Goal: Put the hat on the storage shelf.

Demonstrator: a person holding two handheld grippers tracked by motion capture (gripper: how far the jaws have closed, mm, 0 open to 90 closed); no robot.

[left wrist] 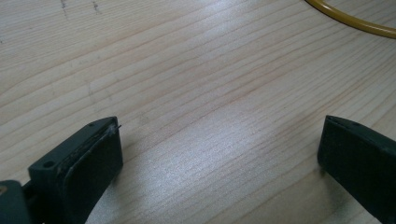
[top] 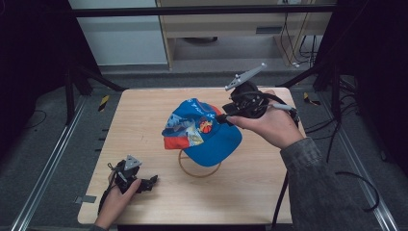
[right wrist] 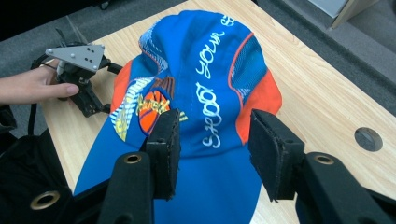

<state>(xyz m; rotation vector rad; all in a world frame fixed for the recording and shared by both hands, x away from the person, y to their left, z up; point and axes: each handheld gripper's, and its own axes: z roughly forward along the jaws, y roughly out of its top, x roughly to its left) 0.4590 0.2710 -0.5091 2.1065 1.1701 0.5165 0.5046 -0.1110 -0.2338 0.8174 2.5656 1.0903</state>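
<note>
A blue cap [top: 204, 132] with orange panels, white lettering and a basketball print sits raised above a yellow ring [top: 197, 172] at the middle of the wooden table [top: 144, 120]. My right gripper [top: 222, 118] is at the cap's right side. In the right gripper view its jaws [right wrist: 212, 140] stand apart just over the cap [right wrist: 205, 70], with no fabric pinched between the pads. My left gripper [top: 153, 180] rests on the table at the front left. It is open [left wrist: 219, 149], with bare wood between its pads. The ring's edge [left wrist: 350, 18] lies beyond it.
The right gripper view shows the other hand and its gripper [right wrist: 84, 88] at the table's far corner, and a round hole [right wrist: 368, 138] in the tabletop. Dark frame posts and cables stand around the table. Bare wood lies left of the cap.
</note>
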